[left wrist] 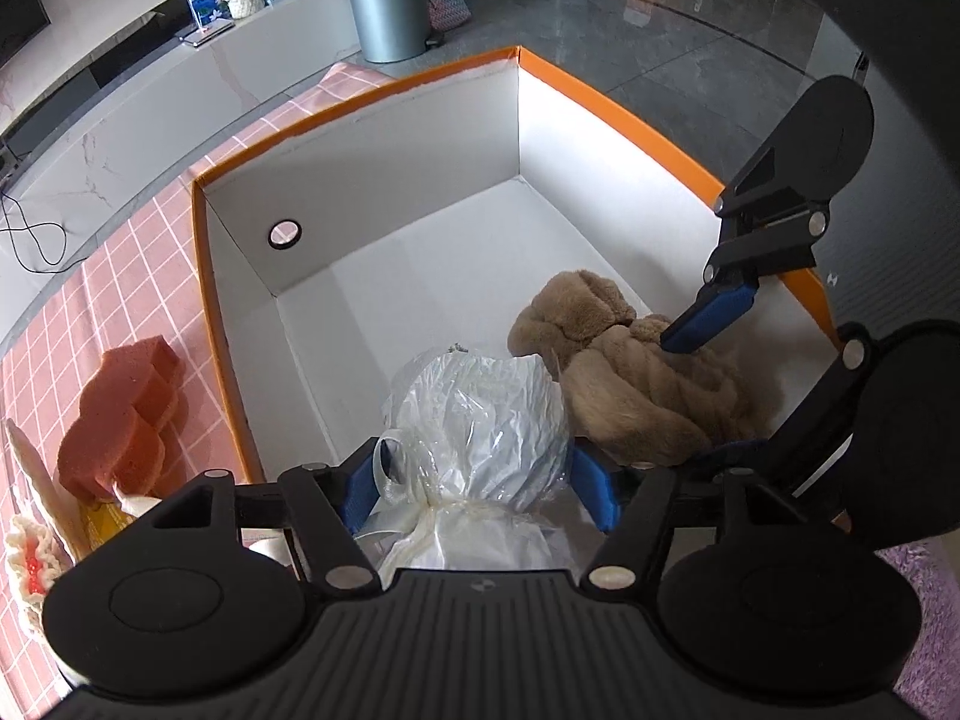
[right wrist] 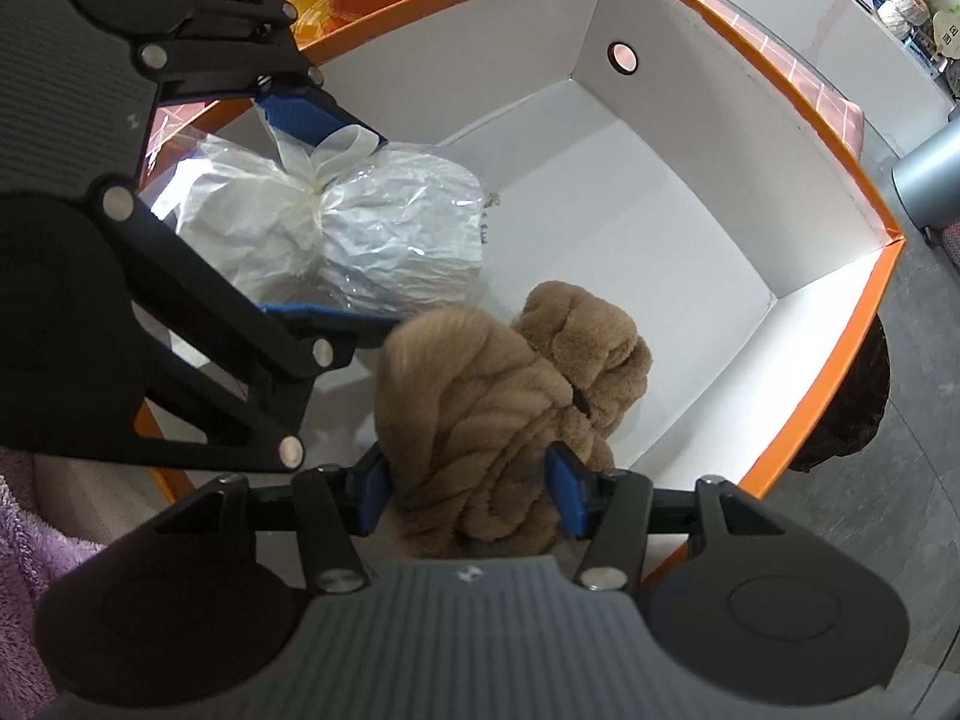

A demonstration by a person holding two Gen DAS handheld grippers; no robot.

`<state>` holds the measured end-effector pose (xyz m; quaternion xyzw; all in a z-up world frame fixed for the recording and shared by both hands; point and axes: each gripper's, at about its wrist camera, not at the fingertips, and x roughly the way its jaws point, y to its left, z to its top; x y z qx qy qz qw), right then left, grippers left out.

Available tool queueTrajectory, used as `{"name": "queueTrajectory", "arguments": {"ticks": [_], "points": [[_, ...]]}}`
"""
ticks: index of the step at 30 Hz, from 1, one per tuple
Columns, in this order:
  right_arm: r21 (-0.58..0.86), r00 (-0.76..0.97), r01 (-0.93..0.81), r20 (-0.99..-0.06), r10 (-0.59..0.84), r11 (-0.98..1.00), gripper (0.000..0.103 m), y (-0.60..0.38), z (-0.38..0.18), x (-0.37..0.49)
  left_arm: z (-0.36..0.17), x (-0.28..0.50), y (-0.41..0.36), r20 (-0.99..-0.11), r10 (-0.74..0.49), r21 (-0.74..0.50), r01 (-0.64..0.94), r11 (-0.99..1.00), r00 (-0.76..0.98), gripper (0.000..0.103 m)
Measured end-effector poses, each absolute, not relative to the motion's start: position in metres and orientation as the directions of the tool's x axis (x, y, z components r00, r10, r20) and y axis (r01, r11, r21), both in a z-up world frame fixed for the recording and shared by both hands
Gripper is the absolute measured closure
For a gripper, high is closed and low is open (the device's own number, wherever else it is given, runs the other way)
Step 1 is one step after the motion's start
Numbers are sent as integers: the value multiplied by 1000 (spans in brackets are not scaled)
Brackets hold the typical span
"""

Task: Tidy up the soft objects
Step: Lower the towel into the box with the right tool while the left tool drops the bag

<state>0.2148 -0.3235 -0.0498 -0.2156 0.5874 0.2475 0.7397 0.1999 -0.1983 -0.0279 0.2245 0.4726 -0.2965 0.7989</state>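
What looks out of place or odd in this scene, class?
Nothing is spilled or damaged. The only misfit: the sponge sits outside the box on the checked cloth, while the bag and plush are inside it.

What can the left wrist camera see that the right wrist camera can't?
Only the left wrist view shows the whole grey bin on the floor, the woven basket beside it and the black cable.

Only the right wrist view shows the dark brown furry thing outside the box's orange wall.

Both show the white box with orange rim, the tied plastic bag between the left gripper fingers, the tan plush between the right gripper fingers, and the orange sponge on the pink checked cloth.
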Motion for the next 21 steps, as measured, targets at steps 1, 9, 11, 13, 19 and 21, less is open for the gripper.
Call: {"name": "queueTrajectory", "arguments": {"ticks": [1,9,11,13,19,21], "points": [[-27,189,-616,-975,114,787,45,-327,-53,216,-28,199,-198,-889,-262,79,687,722,377,22],[-48,216,-601,-971,104,798,29,-329,-50,215,-25,196,-191,-878,-279,68,680,730,388,15],[-59,227,-598,-969,99,799,29,-328,-47,213,-21,195,-189,-870,-293,59,673,737,397,13],[-71,238,-594,-967,91,802,29,-327,-44,211,-17,193,-186,-864,-303,53,672,739,402,12],[-91,268,-584,-959,86,807,29,-324,-34,203,-3,185,-176,-835,-337,36,654,755,435,12],[-102,281,-585,-956,83,804,27,-321,-31,200,3,181,-171,-820,-350,33,648,761,452,12]]}}
